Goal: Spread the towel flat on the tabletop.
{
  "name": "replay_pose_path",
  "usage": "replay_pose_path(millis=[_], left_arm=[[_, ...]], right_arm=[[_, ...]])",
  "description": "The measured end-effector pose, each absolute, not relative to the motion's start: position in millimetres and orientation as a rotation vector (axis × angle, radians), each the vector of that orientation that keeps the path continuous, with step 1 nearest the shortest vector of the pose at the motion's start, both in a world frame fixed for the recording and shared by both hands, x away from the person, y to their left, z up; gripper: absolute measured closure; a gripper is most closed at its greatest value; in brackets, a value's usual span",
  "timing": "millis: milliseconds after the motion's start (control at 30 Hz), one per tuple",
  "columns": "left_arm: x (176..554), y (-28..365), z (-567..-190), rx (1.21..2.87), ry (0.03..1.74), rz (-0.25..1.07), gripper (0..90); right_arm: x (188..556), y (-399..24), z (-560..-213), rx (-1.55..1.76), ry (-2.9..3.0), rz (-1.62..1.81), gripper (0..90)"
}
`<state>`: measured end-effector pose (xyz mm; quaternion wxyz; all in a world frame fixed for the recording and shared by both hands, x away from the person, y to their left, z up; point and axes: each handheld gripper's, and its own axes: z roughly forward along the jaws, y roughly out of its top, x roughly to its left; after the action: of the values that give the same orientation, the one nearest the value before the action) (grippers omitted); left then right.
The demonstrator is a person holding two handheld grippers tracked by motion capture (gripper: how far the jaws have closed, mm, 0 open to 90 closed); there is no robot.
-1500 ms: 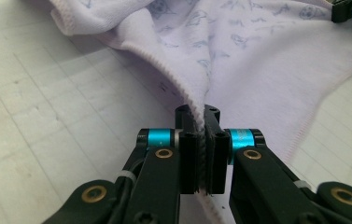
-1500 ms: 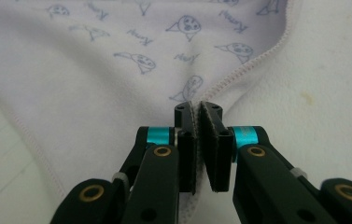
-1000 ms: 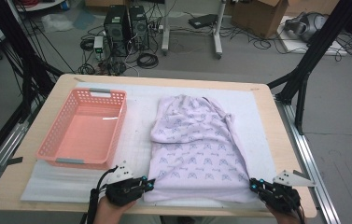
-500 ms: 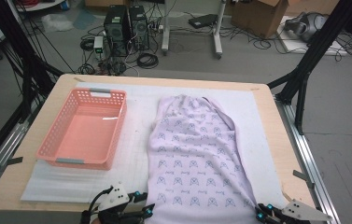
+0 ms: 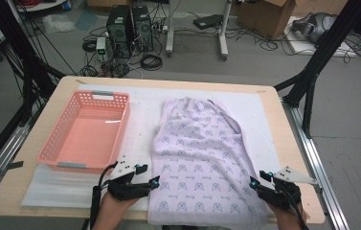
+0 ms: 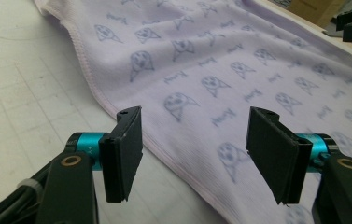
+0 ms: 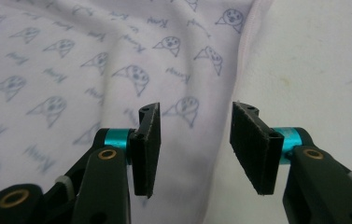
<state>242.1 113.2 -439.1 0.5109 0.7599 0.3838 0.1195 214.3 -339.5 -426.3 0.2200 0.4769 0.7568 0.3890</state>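
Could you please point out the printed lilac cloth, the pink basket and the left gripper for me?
Printed lilac cloth (image 5: 199, 158): high view, middle of the spread fabric.
Pink basket (image 5: 117, 139): high view, its right side wall.
Left gripper (image 5: 155, 182): high view, between its teal-tipped jaws at the cloth's left edge.

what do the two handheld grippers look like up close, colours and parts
Both the left gripper and right gripper have black bodies, teal collars behind flat black rectangular pads, and brass-coloured rivets at the finger joints. Each carries a pale grey three-cornered plate on top. A black cable trails from the left one.
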Motion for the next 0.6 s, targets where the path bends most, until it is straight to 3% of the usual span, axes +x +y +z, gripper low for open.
replay_pose_path(millis=[400,600], left_arm=[[298,102,-448,1.847,0.994,0.252,37.5],[316,101,-450,1.809,1.043,0.261,37.4]], right_arm=[[267,-321,-434,1.328,2.127,1.051,48.0],[286,-320,-441,1.357,2.129,1.044,50.2]])
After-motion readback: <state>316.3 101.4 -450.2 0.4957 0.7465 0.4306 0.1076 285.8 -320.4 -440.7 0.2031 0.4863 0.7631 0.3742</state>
